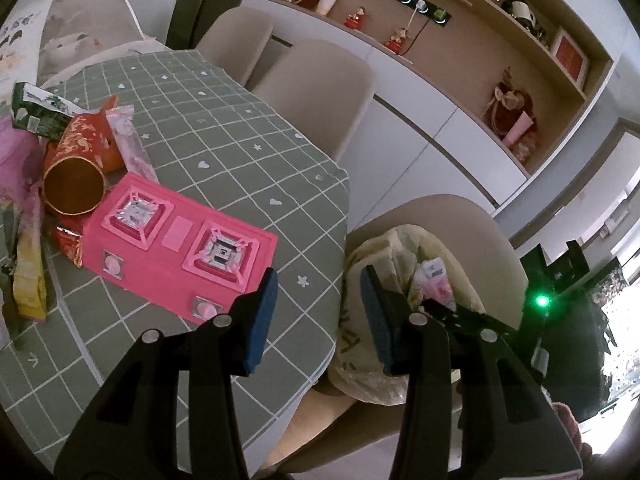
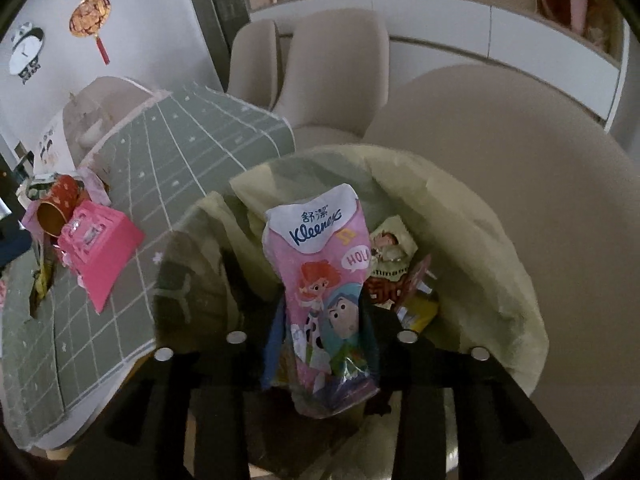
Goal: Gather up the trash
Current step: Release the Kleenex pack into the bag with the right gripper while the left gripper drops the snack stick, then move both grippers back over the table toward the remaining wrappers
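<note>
The table point(image 1: 240, 128) under its green checked cloth still carries a heap of rubbish at its far end: a pink toy stove point(image 1: 180, 248), a red tube point(image 1: 76, 164), assorted wrappers. Beside it a beige chair point(image 2: 520, 184) holds the pale yellow trash bag point(image 2: 480, 232), mouth gaping, a few scraps already inside. The right gripper point(image 2: 324, 320) hangs over that mouth, clenched on a pink Kleenex packet point(image 2: 320, 272); this looks like the drop-off step. Next, I'd judge, its fingers must part over the bag. The left gripper point(image 1: 318, 316) hovers at the table's edge, spread wide and empty.
</note>
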